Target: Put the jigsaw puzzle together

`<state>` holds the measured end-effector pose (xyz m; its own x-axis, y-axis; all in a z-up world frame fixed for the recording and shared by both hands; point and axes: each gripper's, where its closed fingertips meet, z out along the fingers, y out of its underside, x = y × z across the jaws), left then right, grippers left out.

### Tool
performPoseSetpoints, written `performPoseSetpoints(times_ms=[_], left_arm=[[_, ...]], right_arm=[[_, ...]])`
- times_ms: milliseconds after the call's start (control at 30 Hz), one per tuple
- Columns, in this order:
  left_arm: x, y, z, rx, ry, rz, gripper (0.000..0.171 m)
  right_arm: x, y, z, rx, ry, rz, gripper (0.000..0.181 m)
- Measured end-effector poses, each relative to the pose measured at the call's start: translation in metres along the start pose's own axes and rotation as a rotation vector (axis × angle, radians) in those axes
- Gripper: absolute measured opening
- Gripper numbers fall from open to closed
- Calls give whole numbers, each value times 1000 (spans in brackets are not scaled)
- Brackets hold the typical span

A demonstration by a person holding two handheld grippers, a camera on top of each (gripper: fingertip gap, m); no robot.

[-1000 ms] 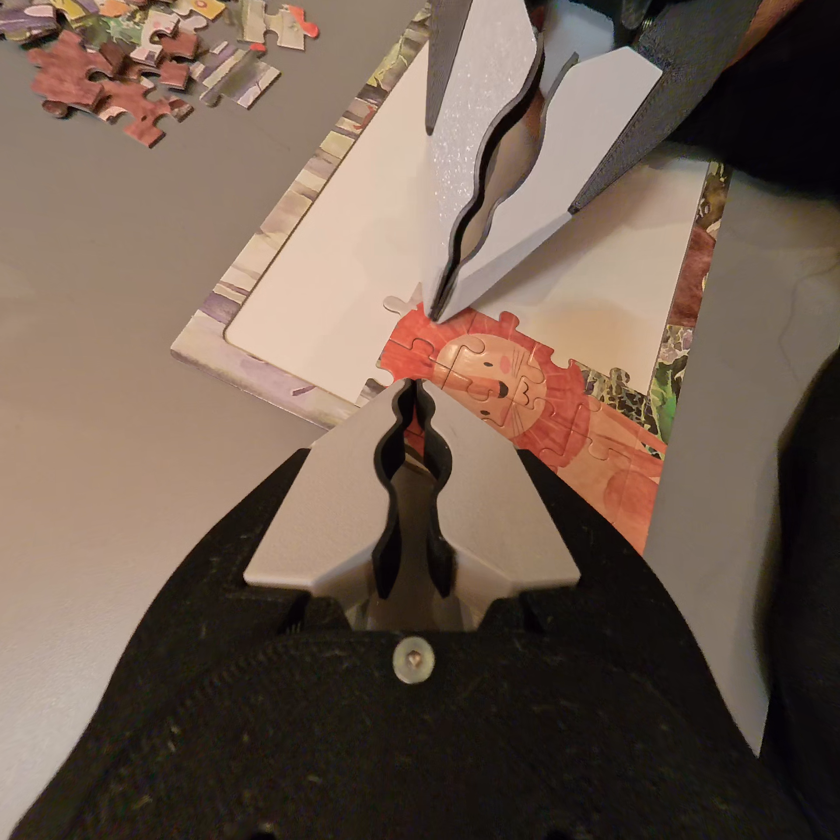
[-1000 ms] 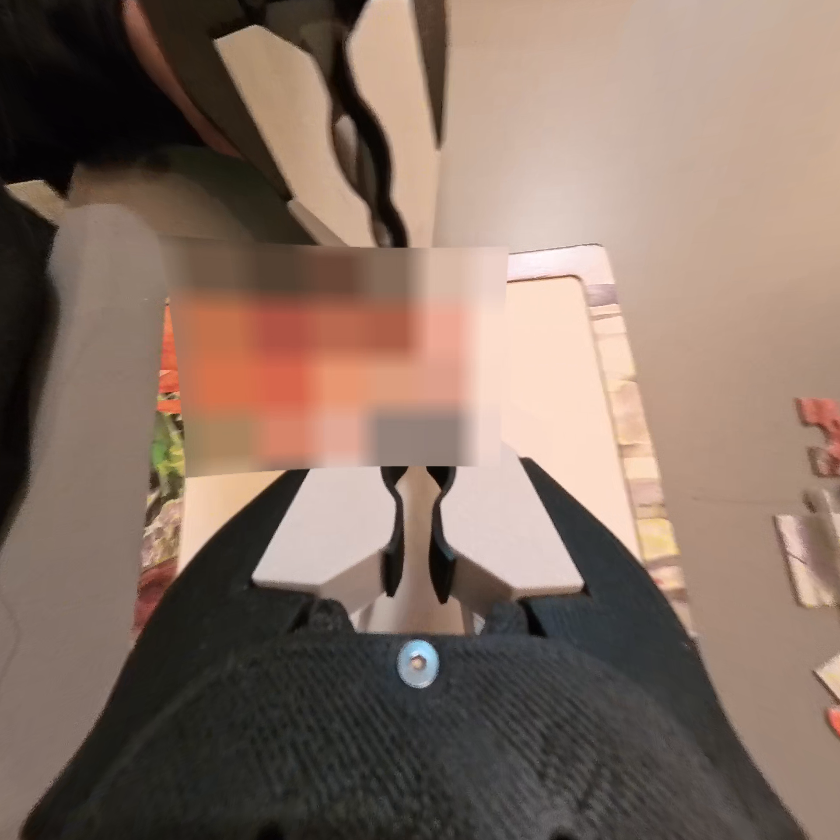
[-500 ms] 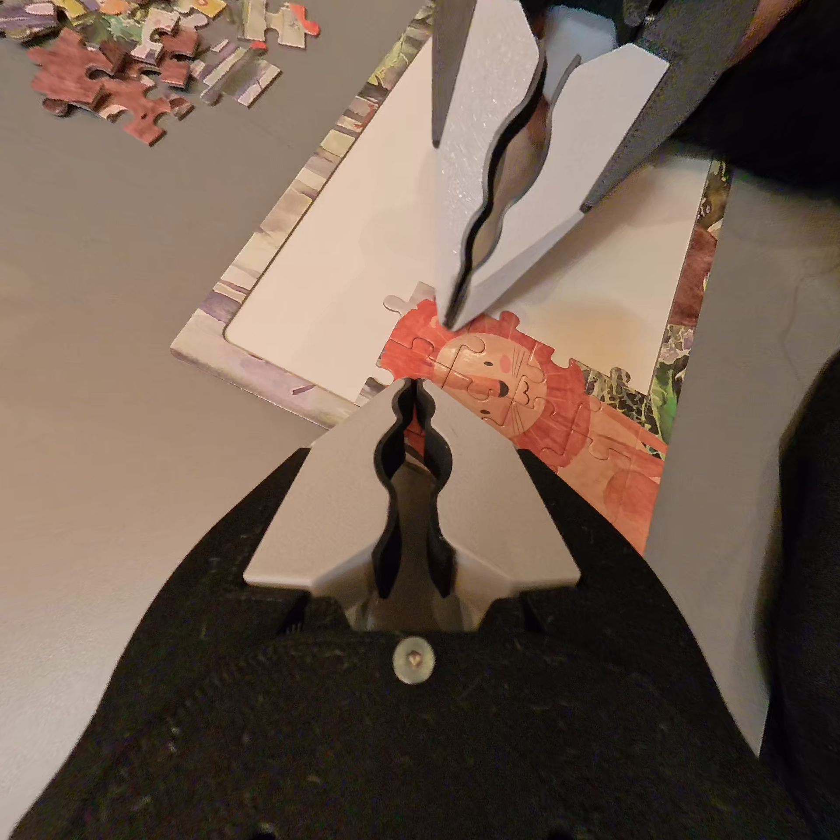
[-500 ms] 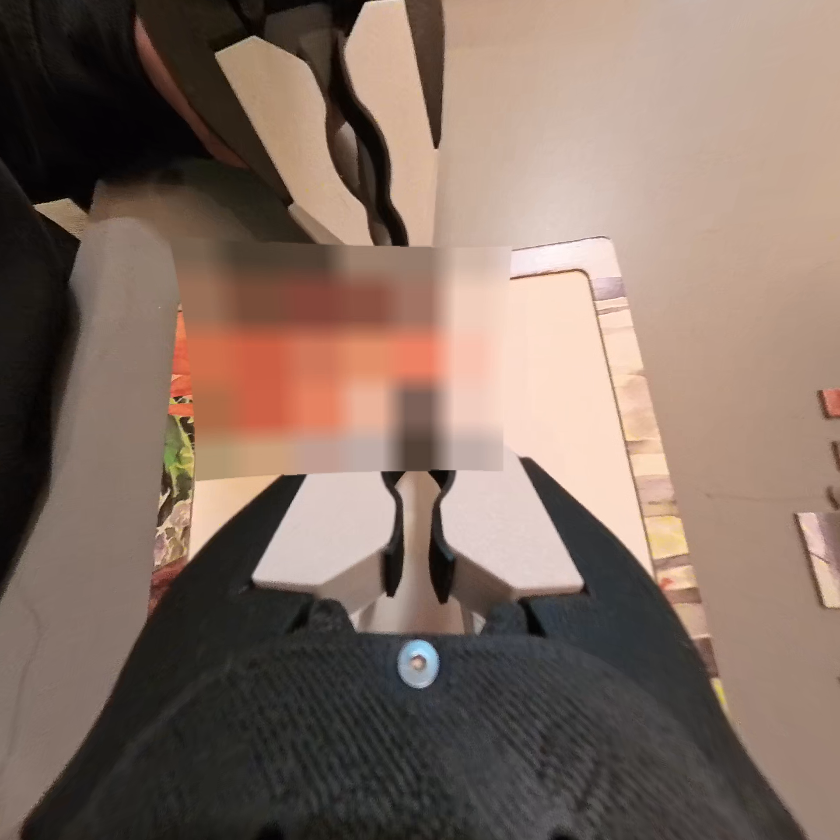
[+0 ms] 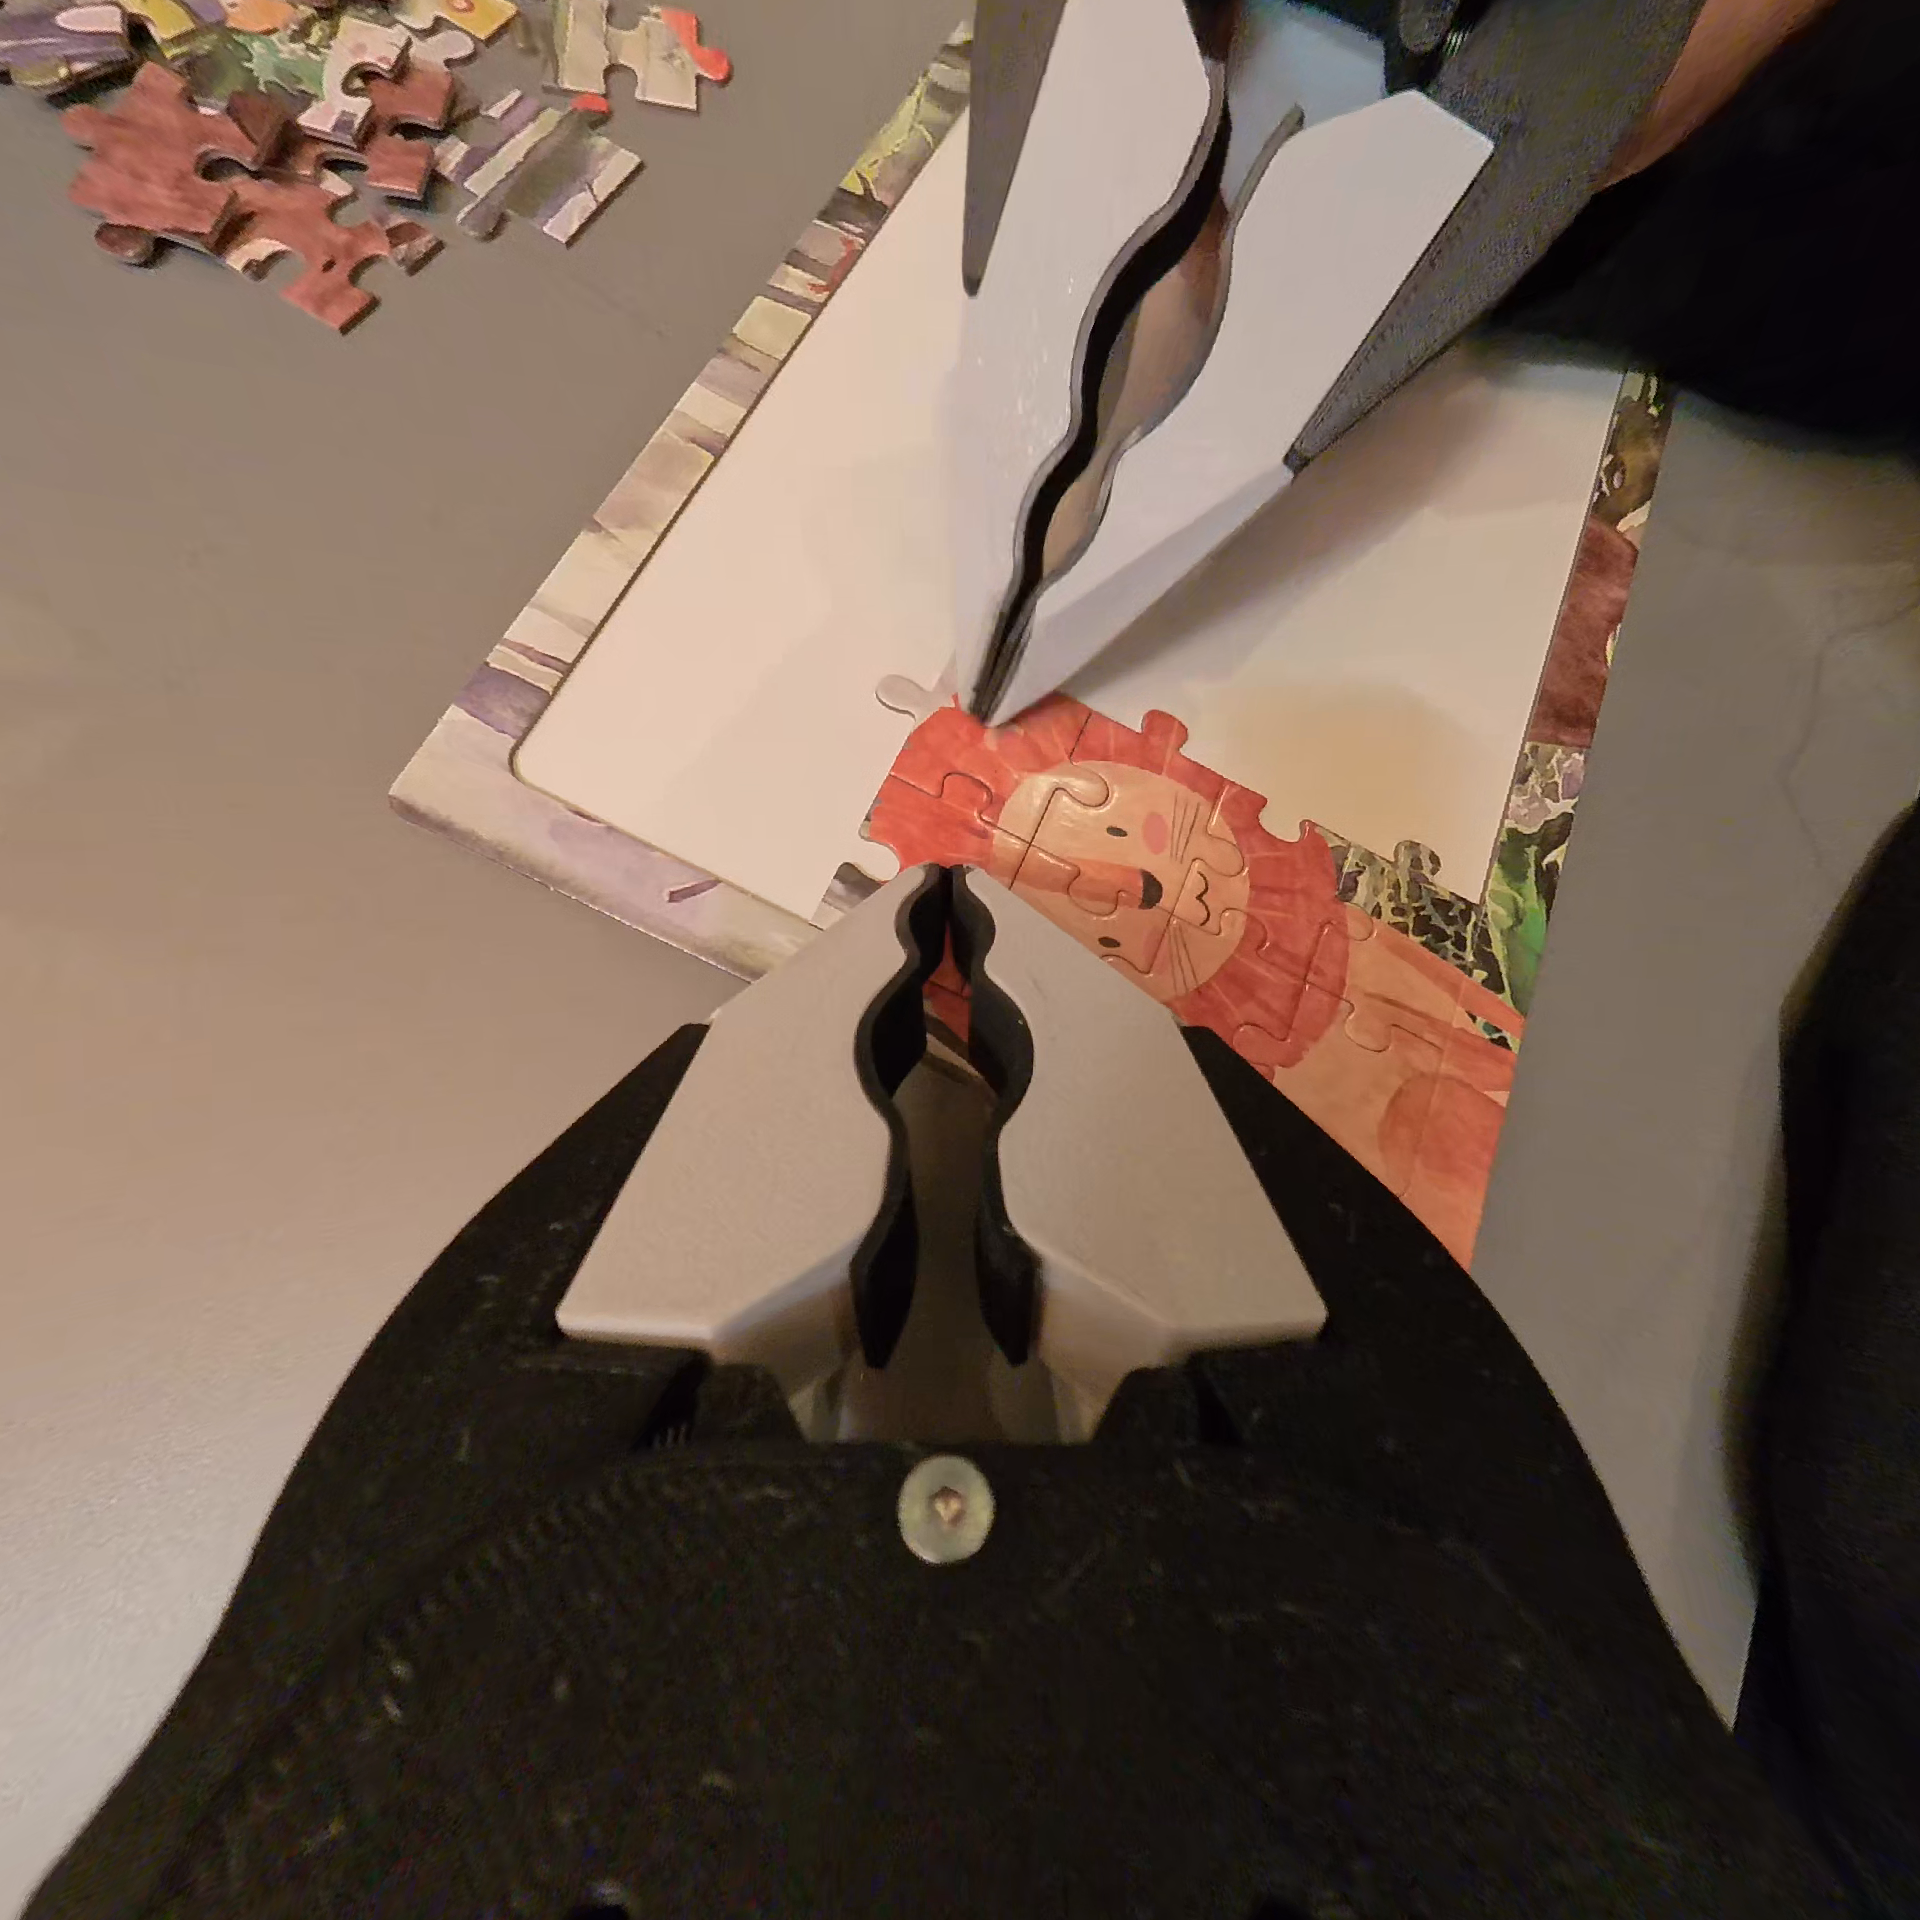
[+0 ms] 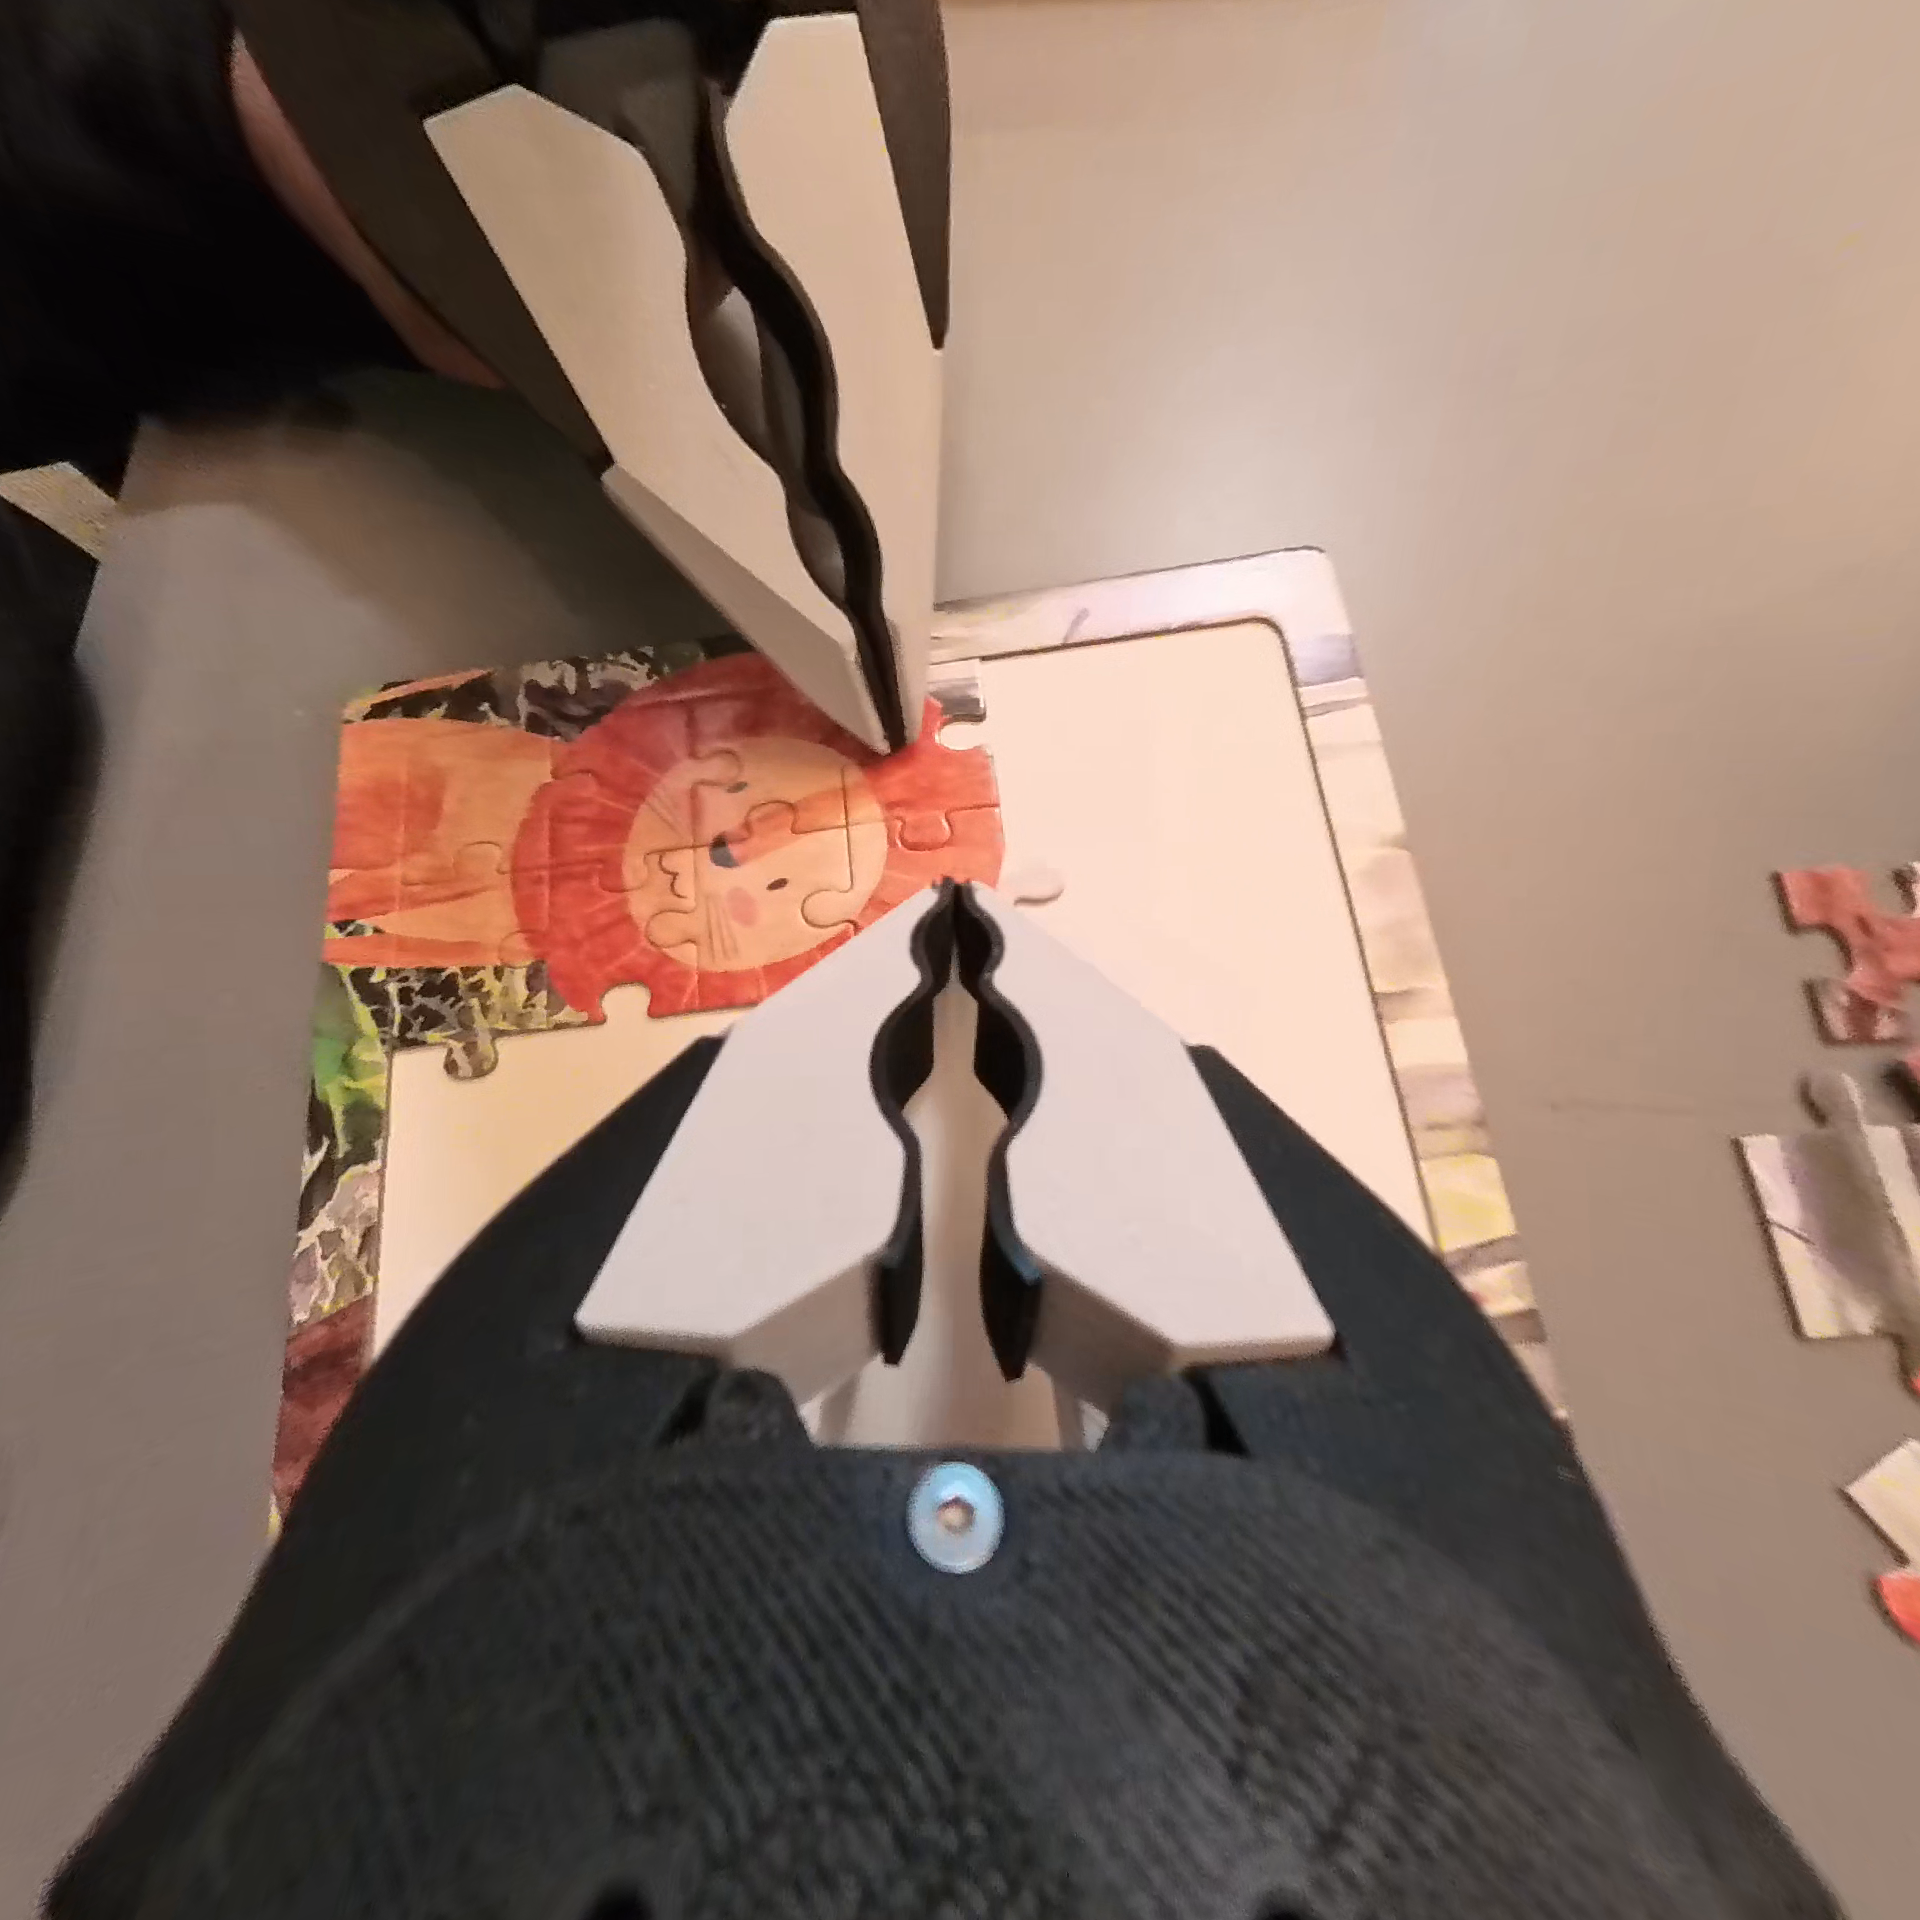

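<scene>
The puzzle tray (image 5: 582, 634) has a painted border and a bare white floor. An assembled orange lion patch (image 5: 1143, 862) fills its near right corner. My left gripper (image 5: 948, 875) is shut and empty, with its tips at the near left edge of the patch. My right gripper (image 5: 987, 709) comes down from above, shut and empty, with its tips on the patch's far left corner. In the right wrist view the right gripper (image 6: 954, 889) is at the lion patch (image 6: 623, 831), and the left gripper (image 6: 891, 740) presses on the mane's far edge. The tray (image 6: 1392, 935) shows there too.
A heap of loose pieces (image 5: 260, 177) lies on the grey table, far left of the tray. Some of these pieces (image 6: 1849, 935) show at the right edge of the right wrist view. A person's dark sleeve (image 5: 1849, 1039) lies along the tray's right side. The grippers are tip to tip, or close to it.
The right gripper's tips shifted slightly to the side along the patch's corner and came back. The left gripper has stayed in place. Both stayed shut.
</scene>
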<state>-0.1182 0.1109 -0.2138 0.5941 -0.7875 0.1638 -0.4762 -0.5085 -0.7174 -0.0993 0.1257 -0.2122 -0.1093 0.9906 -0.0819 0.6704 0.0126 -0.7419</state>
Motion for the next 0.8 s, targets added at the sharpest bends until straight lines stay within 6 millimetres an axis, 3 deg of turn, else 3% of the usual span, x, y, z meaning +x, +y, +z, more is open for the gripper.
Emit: performPoseSetpoints(times_ms=[100, 200, 333, 433, 600, 733, 800], left_arm=[[0, 0, 0, 0, 0, 0, 0], [0, 0, 0, 0, 0, 0, 0], [0, 0, 0, 0, 0, 0, 0], [0, 0, 0, 0, 0, 0, 0], [0, 0, 0, -1, 2, -6, 0], [0, 0, 0, -1, -1, -2, 0], [0, 0, 0, 0, -1, -3, 0]], right_arm=[[6, 0, -1, -11, 36, 4, 0], [-5, -2, 3, 5, -23, 1, 0], [8, -3, 3, -9, 76, -20, 0], [-14, -4, 6, 0, -61, 2, 0], [4, -3, 3, -6, 55, -20, 0], [-44, 3, 2, -24, -244, 0, 0], [-36, 3, 0, -18, -177, -24, 0]])
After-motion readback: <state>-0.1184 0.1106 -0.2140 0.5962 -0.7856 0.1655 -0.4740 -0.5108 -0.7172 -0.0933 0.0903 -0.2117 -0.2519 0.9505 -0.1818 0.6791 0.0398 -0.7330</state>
